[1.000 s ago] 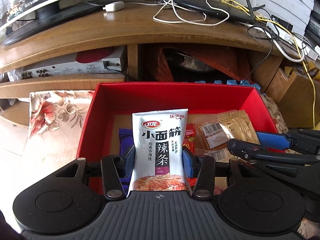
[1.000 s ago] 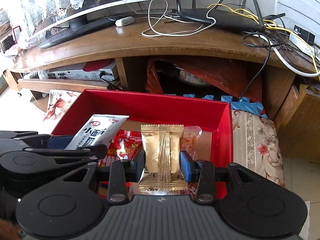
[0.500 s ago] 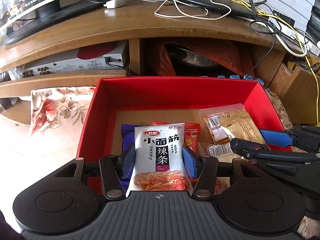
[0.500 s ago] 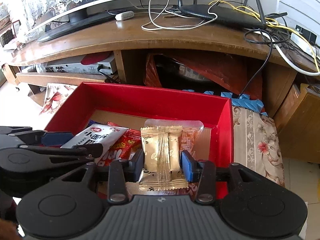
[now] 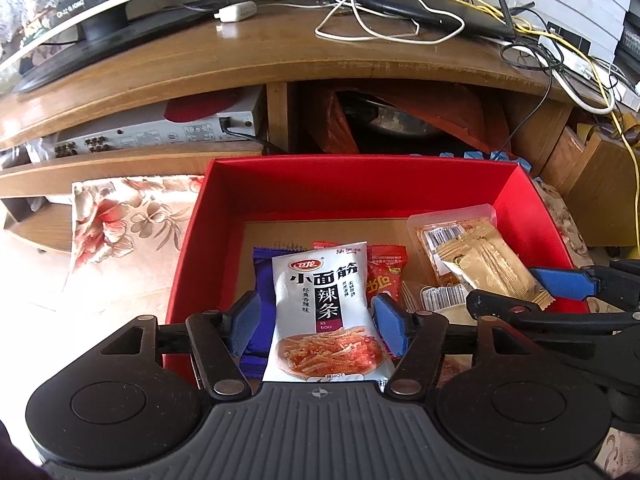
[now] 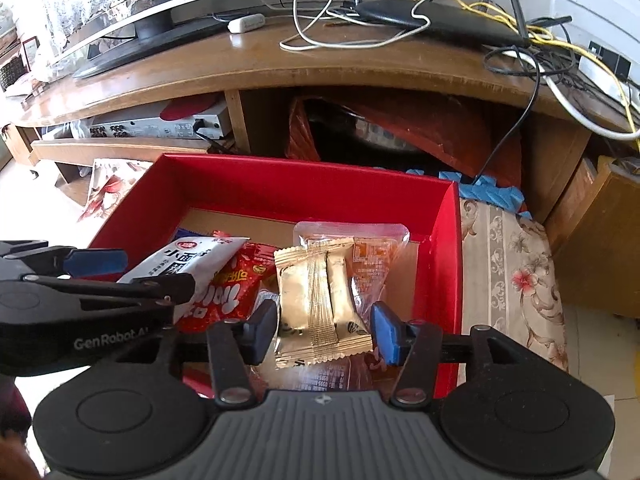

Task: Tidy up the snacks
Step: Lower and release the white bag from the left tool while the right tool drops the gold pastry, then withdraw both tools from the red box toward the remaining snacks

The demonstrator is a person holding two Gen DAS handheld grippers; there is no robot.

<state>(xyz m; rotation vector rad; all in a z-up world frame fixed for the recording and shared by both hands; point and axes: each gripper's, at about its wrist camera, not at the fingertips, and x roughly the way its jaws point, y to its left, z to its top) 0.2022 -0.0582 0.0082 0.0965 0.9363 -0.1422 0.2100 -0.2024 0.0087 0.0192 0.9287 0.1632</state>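
Observation:
A red box holds several snack packs. A white spicy-strip packet lies on a blue pack and a red pack inside it. My left gripper has its jaws opening, and the blue pads stand off the white packet on both sides. A gold packet rests on clear-wrapped snacks. My right gripper is also opening, its pads just clear of the gold packet. Each gripper shows at the edge of the other's view.
The box sits on a floral cloth before a wooden TV stand. On the stand are a screen base, a router and tangled cables. A silver set-top unit sits on the lower shelf.
Both grippers went from shut on their packets to open. The white packet and the gold packet dropped lower into the red box and now lie on the other snacks.

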